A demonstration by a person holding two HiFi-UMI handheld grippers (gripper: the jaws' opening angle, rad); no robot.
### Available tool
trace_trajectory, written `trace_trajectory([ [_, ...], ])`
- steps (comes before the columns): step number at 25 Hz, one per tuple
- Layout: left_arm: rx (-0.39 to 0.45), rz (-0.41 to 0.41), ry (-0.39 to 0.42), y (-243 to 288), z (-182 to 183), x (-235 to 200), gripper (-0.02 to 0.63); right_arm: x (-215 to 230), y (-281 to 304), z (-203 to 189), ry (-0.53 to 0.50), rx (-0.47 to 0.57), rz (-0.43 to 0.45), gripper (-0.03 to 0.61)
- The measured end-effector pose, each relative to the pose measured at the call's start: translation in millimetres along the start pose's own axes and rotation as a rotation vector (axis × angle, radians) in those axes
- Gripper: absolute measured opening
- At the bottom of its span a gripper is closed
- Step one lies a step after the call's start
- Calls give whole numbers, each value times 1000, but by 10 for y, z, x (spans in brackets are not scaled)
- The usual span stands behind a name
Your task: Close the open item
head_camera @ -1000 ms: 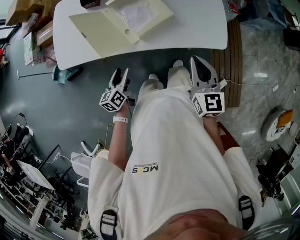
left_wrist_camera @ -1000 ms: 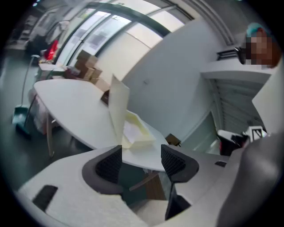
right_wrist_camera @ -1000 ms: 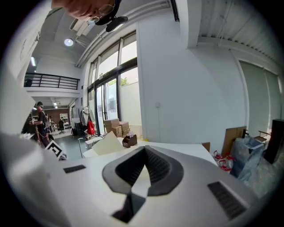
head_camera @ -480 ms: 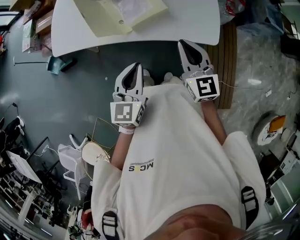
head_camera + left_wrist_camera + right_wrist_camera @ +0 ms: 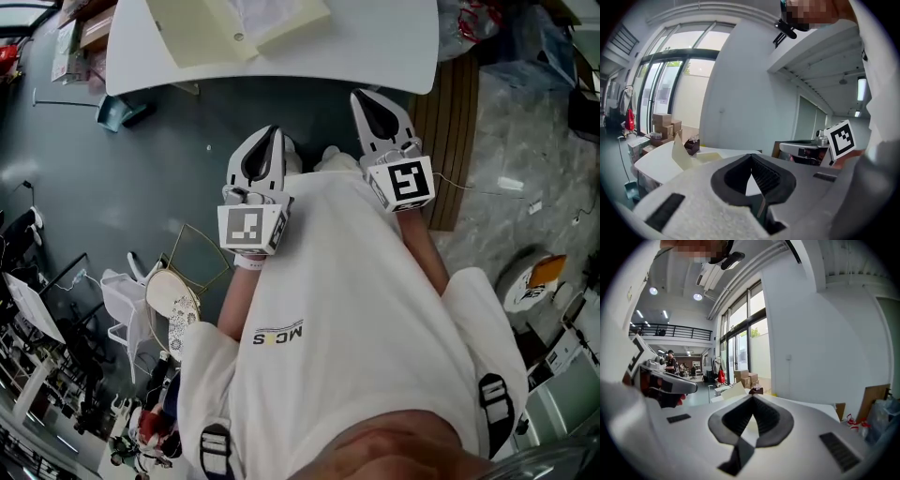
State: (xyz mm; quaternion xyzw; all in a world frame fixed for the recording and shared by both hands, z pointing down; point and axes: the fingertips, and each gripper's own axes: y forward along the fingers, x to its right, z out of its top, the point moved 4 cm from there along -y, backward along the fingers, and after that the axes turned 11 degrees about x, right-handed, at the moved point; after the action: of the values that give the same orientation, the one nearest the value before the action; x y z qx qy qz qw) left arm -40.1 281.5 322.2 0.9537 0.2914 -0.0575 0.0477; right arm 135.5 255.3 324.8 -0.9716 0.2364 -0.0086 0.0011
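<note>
Worktop (image 5: 375,52), white with rounded corners, lies ahead of both grippers and well apart from their tips. On it, ahead of the left gripper (image 5: 270,133), the cream folder (image 5: 202,33) lies spread open with pale sheets showing inside and one flap standing up; it is untouched. The right gripper (image 5: 364,97) is held level just beside the left one. Both have their jaws pressed together with nothing between them. The folder looks thin and the worktop smooth, so a push from closed jaws could probably slide it away rather than fold it, and a raised flap may spring back or spill the sheets.
</note>
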Motion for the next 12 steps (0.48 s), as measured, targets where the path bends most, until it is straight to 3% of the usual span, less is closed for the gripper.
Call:
trace_trajectory([
  [6,-25,78,-6,1,-159,39,25,86,-66,-32,81,59,103,14],
  [12,-20,136,-63,52,-171,-150,25,24,191,-104,36,25,127,14],
])
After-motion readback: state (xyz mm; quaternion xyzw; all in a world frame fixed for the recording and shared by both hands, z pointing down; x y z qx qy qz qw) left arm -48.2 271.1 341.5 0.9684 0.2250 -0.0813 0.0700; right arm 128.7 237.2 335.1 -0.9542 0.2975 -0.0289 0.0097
